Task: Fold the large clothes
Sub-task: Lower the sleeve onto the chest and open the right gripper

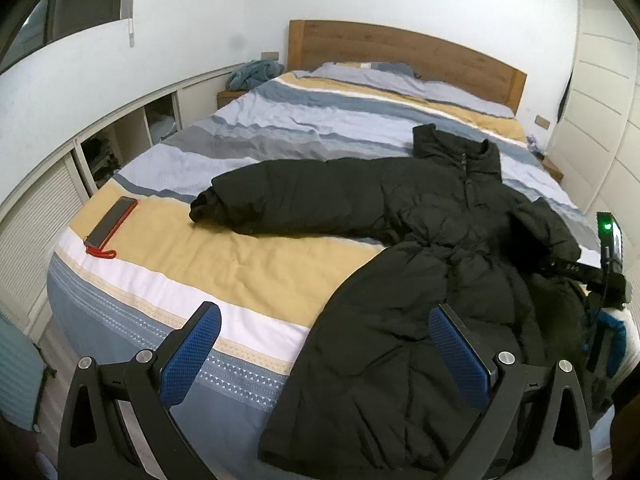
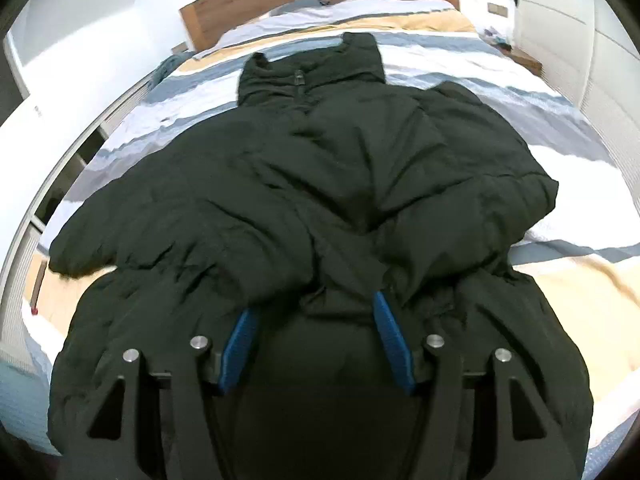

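Long black quilted puffer coat [image 1: 420,248]: spread face-up across striped bed quilt [image 1: 240,264], collar toward headboard; left gripper [image 1: 324,348] agape, empty, above coat hem; right gripper [image 2: 316,336] spread, pressed into coat waist, gripping nothing discernible; step: sleeve fold-in likely; next requires firm sleeve pinch.

Left gripper [image 1: 324,336] is wide open, blue pads spread far apart and nothing between them, just hanging in the air tilted slightly down. Right gripper [image 2: 316,328] is down low with its jaws parted too, fingertips pushed into dark fabric. Can't tell if it's actually pinching anything.
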`<state>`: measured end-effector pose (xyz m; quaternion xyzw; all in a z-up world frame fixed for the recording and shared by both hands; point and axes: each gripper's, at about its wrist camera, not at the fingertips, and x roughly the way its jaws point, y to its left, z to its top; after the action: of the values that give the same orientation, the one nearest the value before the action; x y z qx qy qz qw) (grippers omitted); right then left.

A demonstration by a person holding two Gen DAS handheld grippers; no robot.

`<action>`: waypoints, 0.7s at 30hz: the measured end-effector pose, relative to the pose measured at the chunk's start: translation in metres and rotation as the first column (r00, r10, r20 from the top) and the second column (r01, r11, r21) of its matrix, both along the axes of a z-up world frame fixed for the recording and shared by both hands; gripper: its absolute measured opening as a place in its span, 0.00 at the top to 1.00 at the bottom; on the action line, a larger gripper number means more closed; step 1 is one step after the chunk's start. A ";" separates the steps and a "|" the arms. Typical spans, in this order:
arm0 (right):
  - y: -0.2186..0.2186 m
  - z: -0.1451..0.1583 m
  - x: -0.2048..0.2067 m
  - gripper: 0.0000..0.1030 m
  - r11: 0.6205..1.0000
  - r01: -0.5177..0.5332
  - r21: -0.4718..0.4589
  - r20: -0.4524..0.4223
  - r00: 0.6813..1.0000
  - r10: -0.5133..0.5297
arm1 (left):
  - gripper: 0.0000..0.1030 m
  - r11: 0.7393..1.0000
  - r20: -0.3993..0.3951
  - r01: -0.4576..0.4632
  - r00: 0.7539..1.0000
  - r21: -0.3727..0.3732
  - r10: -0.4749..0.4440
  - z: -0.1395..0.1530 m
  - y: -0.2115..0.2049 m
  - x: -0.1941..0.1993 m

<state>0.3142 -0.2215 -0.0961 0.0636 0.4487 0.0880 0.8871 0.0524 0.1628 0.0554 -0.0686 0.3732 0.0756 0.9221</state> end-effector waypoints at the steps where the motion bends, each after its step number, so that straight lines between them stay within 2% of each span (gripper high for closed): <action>1: 0.005 0.004 -0.005 0.43 1.000 -0.008 0.001 0.006 1.000 0.008 | 0.01 1.000 0.006 0.003 1.000 0.006 -0.003 0.005 -0.001 -0.004; 6: 0.013 0.027 -0.034 0.43 0.999 -0.030 0.012 0.042 0.999 0.029 | 0.01 0.999 0.015 0.029 0.999 0.026 -0.029 0.017 -0.010 -0.018; 9: 0.011 0.039 -0.050 0.43 1.000 -0.026 0.014 0.061 0.998 0.025 | 0.01 0.996 0.021 0.078 0.997 0.029 -0.079 0.022 -0.023 -0.027; 13: 0.003 0.054 -0.072 0.43 1.000 -0.021 0.001 0.081 0.997 0.021 | 0.01 0.988 0.012 0.153 0.988 -0.007 -0.153 0.025 -0.044 -0.031; 19: -0.020 0.078 -0.097 0.43 1.000 0.000 -0.019 0.126 0.992 0.002 | 0.01 0.971 -0.014 0.238 0.971 -0.020 -0.238 0.030 -0.083 -0.021; 21: -0.028 0.087 -0.102 0.43 0.999 0.011 -0.038 0.143 0.990 -0.005 | 0.01 0.963 -0.035 0.271 0.962 0.001 -0.271 0.032 -0.102 -0.012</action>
<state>0.2124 -0.2496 -0.0095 0.0419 0.3854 0.0802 0.9183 0.0400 0.0603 0.0873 -0.0130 0.3949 -0.0489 0.9173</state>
